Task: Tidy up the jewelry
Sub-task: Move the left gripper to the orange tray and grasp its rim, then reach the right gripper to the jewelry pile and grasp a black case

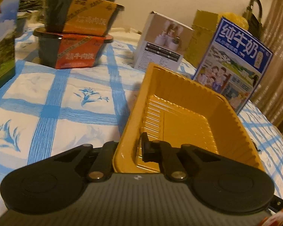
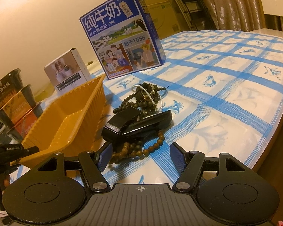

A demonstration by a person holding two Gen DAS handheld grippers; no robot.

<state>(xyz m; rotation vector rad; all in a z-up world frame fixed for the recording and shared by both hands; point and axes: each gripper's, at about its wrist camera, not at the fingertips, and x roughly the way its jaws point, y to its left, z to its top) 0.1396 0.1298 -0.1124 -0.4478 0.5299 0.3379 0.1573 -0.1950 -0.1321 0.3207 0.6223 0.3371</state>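
A white tablecloth point(image 2: 226, 86) with a blue grid and blue flower prints covers the table, filling the right half of the right wrist view; its rounded edge runs down the far right of that frame, with tan curtains point(image 2: 226, 3) and stacked cardboard boxes point(image 2: 160, 5) beyond it at the top. A plain cream wall fills the upper left. The jewelry pile point(image 2: 141, 101) lies at centre frame on the cloth: dark bead strands, a white pearl strand and a black clip-like piece, with a brown bead bracelet point(image 2: 141, 148) at its near end. The right gripper point(image 2: 140, 155) stands with its blue-padded fingers spread wide on either side of that bracelet, grasping nothing. A gold plastic tray point(image 2: 66, 120) sits tilted at left centre, just beside the pile. In the left wrist view the left gripper point(image 1: 130, 146) is clenched on the near wall of the gold plastic tray point(image 1: 188, 101), one finger inside and one outside. A blue milk carton point(image 2: 122, 32) stands behind the pile, a small white box point(image 2: 66, 69) to its left, and stacked instant rice bowls point(image 1: 75, 32) at that view's upper left. Open cloth stretches to the right of the pile.
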